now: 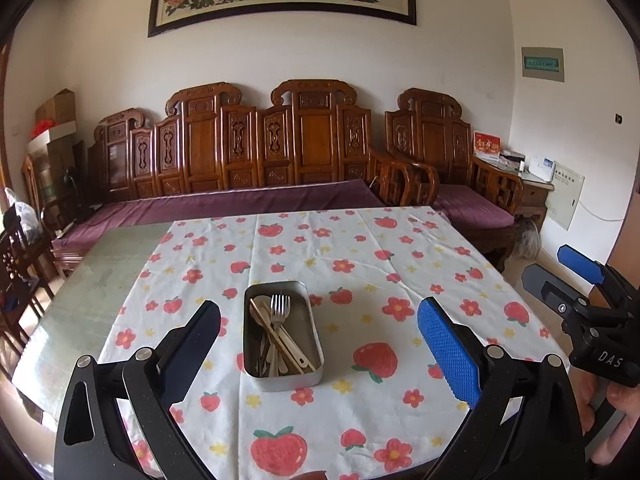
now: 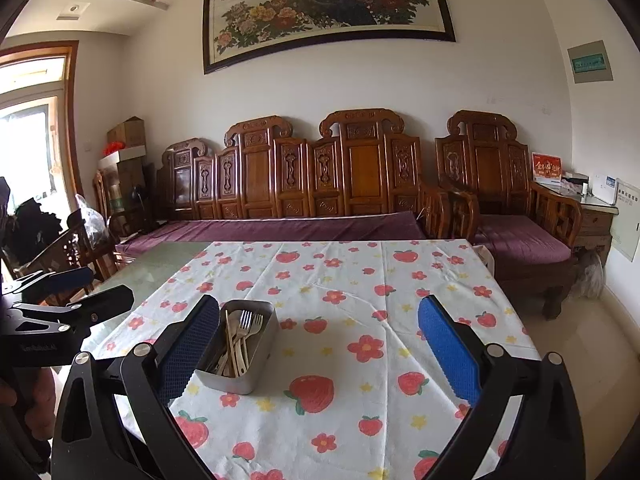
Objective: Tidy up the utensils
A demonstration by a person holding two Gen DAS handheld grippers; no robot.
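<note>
Metal tin (image 1: 282,336) of utensils lies beyond both open jaws.

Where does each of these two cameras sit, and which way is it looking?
Left wrist view: on the left gripper, looking over the strawberry-print tablecloth toward the carved wooden bench; the right gripper and fingers show.
Right wrist view: on the right gripper, same way; the left gripper shows.
Both share the rectangular metal tin of forks and chopsticks.
</note>
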